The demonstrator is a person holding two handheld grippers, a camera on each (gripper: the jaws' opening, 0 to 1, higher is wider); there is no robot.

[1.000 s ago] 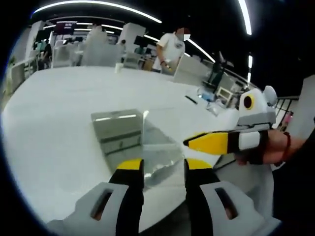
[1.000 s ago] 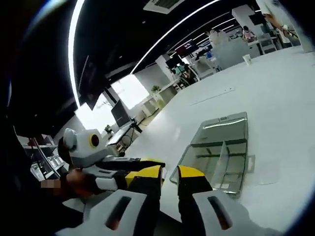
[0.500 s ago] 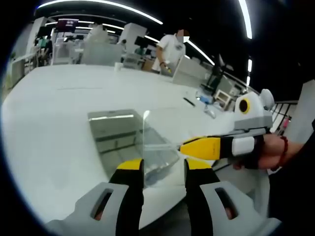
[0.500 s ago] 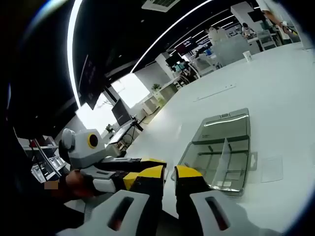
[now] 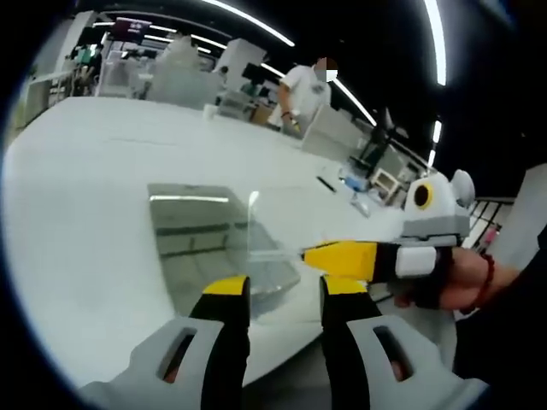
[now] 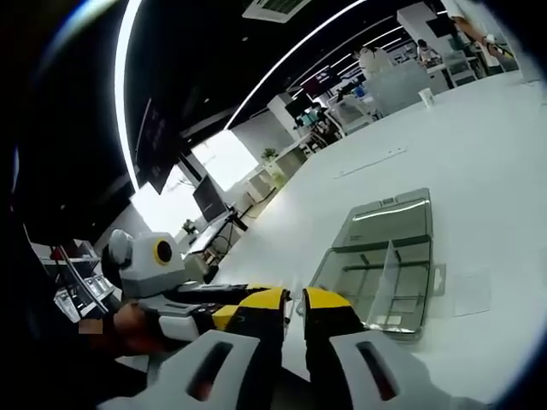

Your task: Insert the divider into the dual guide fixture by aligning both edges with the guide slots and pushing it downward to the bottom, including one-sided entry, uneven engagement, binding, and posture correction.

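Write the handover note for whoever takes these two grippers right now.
Left gripper: open, empty, held just short of the clear fixture tray on the white table.
Right gripper: tip near the clear divider; whether it grips the divider is unclear.
Divider: stands upright across the tray, apparently in the guide slots; depth cannot be judged.
Done: the divider appears entered.
Left: check that both edges sit evenly, correct any tilt, push it to the bottom.

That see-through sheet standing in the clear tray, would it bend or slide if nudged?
The divider looks thin, flat and straight-edged, so probably stiff plastic, light, smooth and likely slippery. Standing upright in the fixture, it may tip or bind if pushed unevenly.
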